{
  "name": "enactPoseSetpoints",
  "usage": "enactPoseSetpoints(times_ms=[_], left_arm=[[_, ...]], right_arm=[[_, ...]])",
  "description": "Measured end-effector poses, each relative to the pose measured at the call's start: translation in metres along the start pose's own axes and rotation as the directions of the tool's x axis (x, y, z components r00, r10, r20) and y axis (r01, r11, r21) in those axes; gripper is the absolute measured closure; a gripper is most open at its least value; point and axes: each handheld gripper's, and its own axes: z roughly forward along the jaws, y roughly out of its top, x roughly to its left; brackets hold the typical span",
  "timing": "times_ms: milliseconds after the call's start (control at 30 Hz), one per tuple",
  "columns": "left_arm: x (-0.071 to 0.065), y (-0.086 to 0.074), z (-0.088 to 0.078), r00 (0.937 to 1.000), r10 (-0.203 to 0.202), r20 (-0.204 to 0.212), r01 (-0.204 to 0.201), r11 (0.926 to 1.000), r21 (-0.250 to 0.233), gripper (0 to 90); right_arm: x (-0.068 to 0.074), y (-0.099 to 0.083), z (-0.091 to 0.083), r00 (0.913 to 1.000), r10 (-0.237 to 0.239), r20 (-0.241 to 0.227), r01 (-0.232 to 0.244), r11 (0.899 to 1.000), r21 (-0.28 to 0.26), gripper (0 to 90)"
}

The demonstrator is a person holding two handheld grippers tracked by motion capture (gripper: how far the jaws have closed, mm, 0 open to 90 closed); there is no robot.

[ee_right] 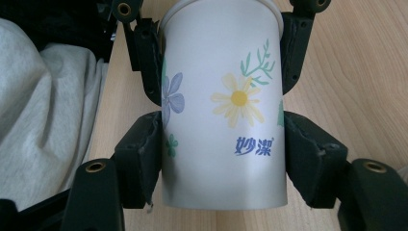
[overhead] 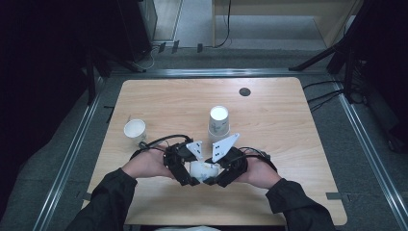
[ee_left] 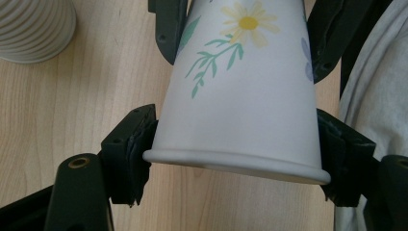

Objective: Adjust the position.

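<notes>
Flowered paper cup (overhead: pixel 204 169), near the desk's (overhead: pixel 288 139) front edge at its middle: lies on its side, long axis left-right between the hands, rim end clamped in the left tool (overhead: pixel 188 174), base end clamped in the right tool (overhead: pixel 217 176), both equally near.

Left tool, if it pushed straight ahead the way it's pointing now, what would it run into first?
Most likely the right tool: beyond the white flowered paper cup that the left tool grips, the other tool's jaws clamp the same cup. Depth between them is unclear.
</notes>
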Motion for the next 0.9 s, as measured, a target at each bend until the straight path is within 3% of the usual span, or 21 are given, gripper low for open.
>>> enactPoseSetpoints(times_ms=[233,333,467,667,900], left_arm=[[0.002,-0.002,-0.007,0.9995,0.016,-0.026,-0.018,0.9983,-0.055,20.8],[0.003,-0.004,-0.01,0.998,0.019,-0.061,-0.024,0.9969,-0.074,13.7],[0.005,-0.006,-0.018,0.9977,-0.001,-0.068,-0.008,0.9913,-0.131,12.5],[0.011,-0.014,-0.031,0.9975,-0.043,-0.056,0.028,0.9694,-0.244,12.9],[0.011,-0.02,-0.036,0.9971,-0.063,-0.041,0.047,0.9494,-0.31,13.4]], right_arm=[[0.0,0.001,-0.007,0.9996,-0.011,0.027,0.011,0.999,-0.033,35.2],[-0.001,0.0,-0.01,0.9994,-0.004,0.034,0.006,0.999,-0.042,35.1],[-0.004,-0.001,-0.017,0.9988,0.016,0.046,-0.013,0.998,-0.069,35.0],[-0.008,-0.004,-0.028,0.9979,0.045,0.046,-0.039,0.99,-0.132,35.0],[-0.01,-0.006,-0.037,0.997,0.06,0.048,-0.051,0.984,-0.17,35.0]])
